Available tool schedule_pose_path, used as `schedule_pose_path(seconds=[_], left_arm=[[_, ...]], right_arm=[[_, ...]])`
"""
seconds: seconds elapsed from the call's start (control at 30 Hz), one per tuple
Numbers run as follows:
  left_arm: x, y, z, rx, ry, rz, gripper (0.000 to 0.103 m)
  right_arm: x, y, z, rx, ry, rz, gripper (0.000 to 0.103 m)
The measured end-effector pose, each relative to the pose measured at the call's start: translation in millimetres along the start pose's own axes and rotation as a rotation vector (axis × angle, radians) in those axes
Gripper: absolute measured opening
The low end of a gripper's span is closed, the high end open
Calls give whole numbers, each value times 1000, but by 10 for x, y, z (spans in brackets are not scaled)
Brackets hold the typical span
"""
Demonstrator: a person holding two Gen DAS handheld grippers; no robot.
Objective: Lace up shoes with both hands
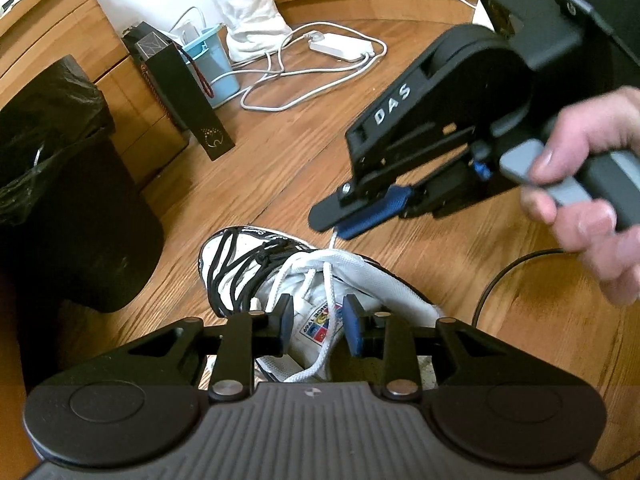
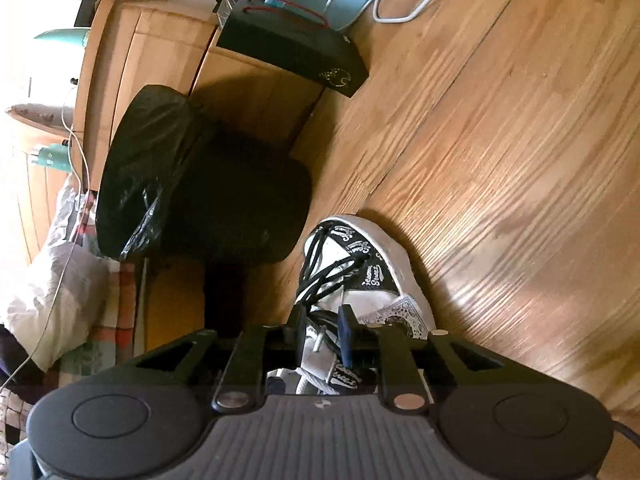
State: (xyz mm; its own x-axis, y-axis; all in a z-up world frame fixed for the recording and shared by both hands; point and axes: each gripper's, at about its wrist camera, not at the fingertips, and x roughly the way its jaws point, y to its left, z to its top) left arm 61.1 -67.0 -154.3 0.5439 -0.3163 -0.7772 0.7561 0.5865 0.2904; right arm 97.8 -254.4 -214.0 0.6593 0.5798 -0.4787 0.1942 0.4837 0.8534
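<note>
Shoe (image 1: 304,280) lies on the floor, toe away from you. Your left gripper (image 1: 318,322) gapes empty just above its white lace (image 1: 320,276); your right gripper (image 2: 322,334), partly open, straddles a lace tip.

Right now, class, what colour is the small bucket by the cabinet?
Light blue bucket; the left wrist view shows it best.

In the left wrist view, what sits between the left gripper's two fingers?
The shoe's white tongue with its colored label, and a white lace crossing it; the fingers touch neither.
</note>
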Motion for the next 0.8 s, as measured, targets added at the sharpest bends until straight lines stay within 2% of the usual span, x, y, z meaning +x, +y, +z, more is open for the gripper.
schedule_pose_path(seconds=[0.07,0.13,0.3,0.47,0.53,0.67,0.73,0.8], left_arm=[[-14,0,5,-9,-3,6,32],[-24,8,-7,-31,-3,13,32],[-39,22,-75,-93,6,31,32],[-107,29,-151,-190,-28,84,33],[-157,28,-176,-241,-60,112,38],[-212,59,-232,-308,-90,174,42],[-225,108,-271,-349,-86,169,46],[-210,125,-306,-362,-69,159,47]], right_arm=[[23,8,-30,-5,7,12,20],[32,16,-60,-15,2,-7,12],[7,-4,-51,4,-15,1,6],[34,186,-25,-128,-14,-55,4],[51,277,-48,-201,-8,-79,4],[38,269,-51,-220,-13,-93,4],[20,262,-40,-232,-19,-101,4],[10,260,-17,-231,-22,-106,4]])
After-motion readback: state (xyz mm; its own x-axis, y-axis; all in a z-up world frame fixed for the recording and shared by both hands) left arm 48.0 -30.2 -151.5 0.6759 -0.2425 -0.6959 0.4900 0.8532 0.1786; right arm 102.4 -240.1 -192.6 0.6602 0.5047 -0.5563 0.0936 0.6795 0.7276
